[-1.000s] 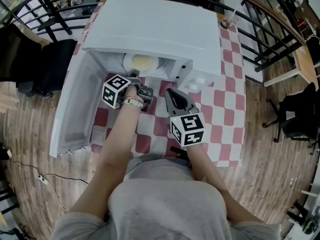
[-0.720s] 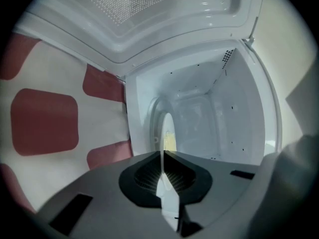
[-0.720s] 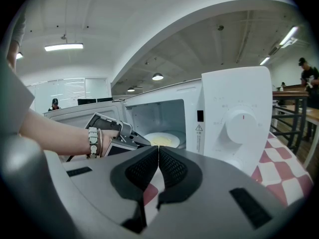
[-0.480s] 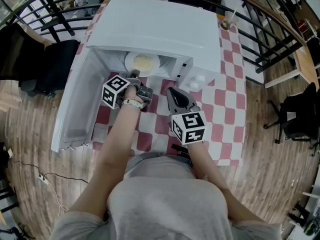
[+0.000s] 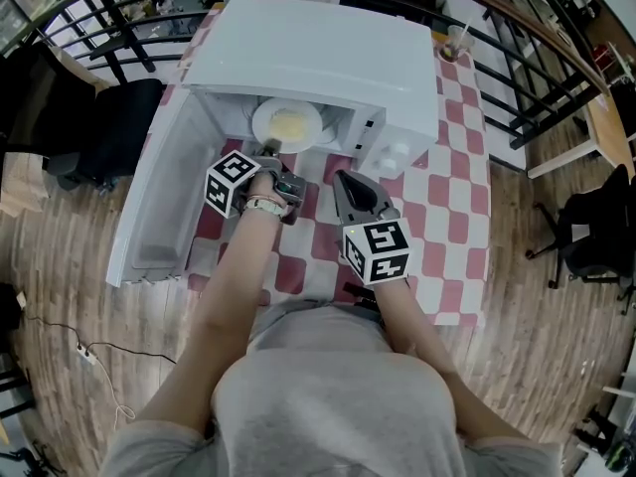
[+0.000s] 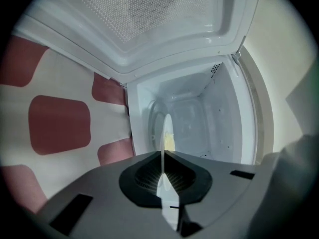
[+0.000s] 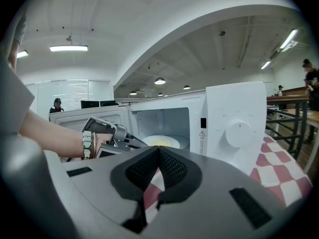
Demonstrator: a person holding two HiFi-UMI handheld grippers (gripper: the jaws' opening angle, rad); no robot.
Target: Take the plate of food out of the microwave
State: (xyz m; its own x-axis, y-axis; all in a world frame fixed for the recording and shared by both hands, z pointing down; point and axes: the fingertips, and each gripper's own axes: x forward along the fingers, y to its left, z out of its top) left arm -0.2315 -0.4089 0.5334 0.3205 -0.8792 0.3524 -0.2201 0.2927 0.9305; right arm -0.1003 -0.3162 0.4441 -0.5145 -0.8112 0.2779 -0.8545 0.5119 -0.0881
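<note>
A white plate (image 5: 286,124) with yellow food sits in the mouth of the open white microwave (image 5: 318,58). My left gripper (image 5: 270,150) is shut on the plate's near rim. In the left gripper view the plate (image 6: 167,131) shows edge-on, clamped between the dark pads (image 6: 144,176). My right gripper (image 5: 340,179) hovers shut and holding nothing over the checked tablecloth (image 5: 437,202), to the right of the left one. In the right gripper view the plate (image 7: 160,142) lies inside the cavity, with the left gripper (image 7: 130,141) reaching in from the left.
The microwave door (image 5: 149,207) hangs open to the left. The control dial (image 7: 238,132) is on the right of the cavity. A cup with a straw (image 5: 452,40) stands at the table's far right corner. A black chair (image 5: 94,127) and railings surround the table.
The left gripper has lifted slightly with the plate's rim in it. More of the plate now shows out from under the microwave's top. The right gripper has stayed put.
</note>
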